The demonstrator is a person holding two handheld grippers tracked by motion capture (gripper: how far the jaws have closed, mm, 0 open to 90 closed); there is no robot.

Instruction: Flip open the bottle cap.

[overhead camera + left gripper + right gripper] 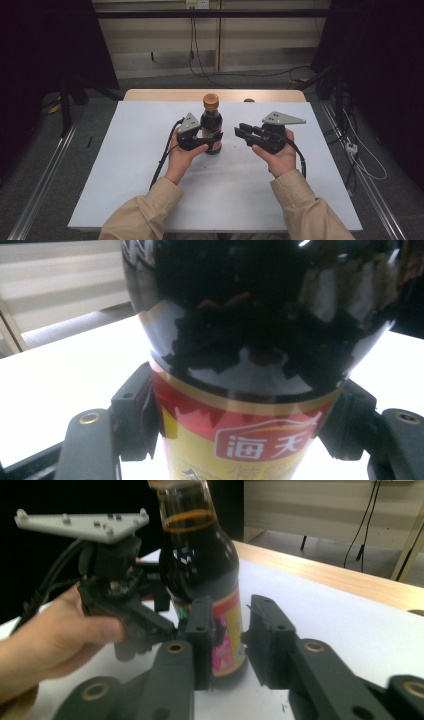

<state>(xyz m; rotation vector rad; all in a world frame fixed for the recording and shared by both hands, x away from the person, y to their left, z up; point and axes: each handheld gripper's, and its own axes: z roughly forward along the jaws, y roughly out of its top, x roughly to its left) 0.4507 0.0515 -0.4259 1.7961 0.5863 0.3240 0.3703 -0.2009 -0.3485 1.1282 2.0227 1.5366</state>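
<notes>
We hold left gripper (pixel 209 142) level, pinching sauce bottle (pixel 211 125), upright, cap up; right gripper (pixel 243 133) beside bottle, jaws nearly together, empty.

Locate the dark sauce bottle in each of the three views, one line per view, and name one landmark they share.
High view: the sauce bottle stands upright at the middle of the white table, clamped by the left gripper.
Left gripper view: the bottle sits top centre, its label low between the two jaws.
Right gripper view: it stands left of centre, beyond the right gripper.
Shared landmark: the bottle's red and yellow label.
</notes>
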